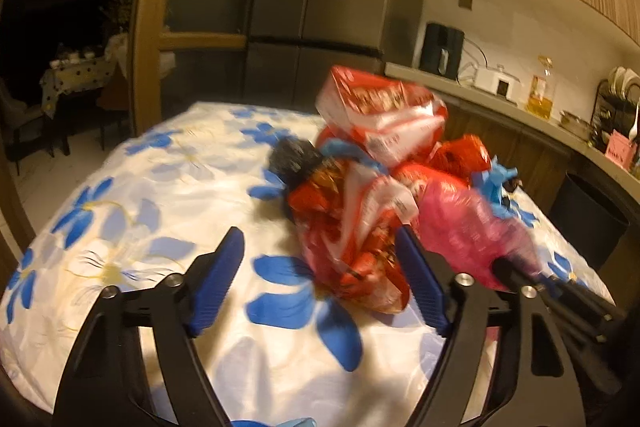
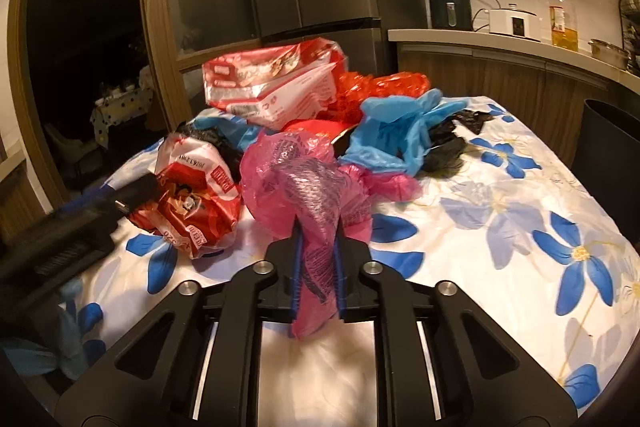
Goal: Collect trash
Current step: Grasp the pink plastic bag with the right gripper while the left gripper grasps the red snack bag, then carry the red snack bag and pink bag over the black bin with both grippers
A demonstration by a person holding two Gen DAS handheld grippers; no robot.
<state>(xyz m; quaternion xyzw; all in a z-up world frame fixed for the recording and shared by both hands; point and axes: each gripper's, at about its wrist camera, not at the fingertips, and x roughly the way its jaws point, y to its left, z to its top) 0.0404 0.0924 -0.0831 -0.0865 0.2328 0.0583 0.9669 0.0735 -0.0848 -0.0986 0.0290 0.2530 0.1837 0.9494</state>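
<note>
Right claw (image 2: 318, 267) is pinching the pink bag (image 2: 308, 179), while the left claw (image 1: 320, 279), spread wide, is nearing the red wrapper (image 1: 352, 247) just ahead.

Pink bag (image 2: 316, 187) in right tool (image 2: 318, 267)

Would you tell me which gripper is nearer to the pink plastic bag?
Right. The right gripper is clamped on the pink plastic bag; the left gripper is open beside it.
</note>
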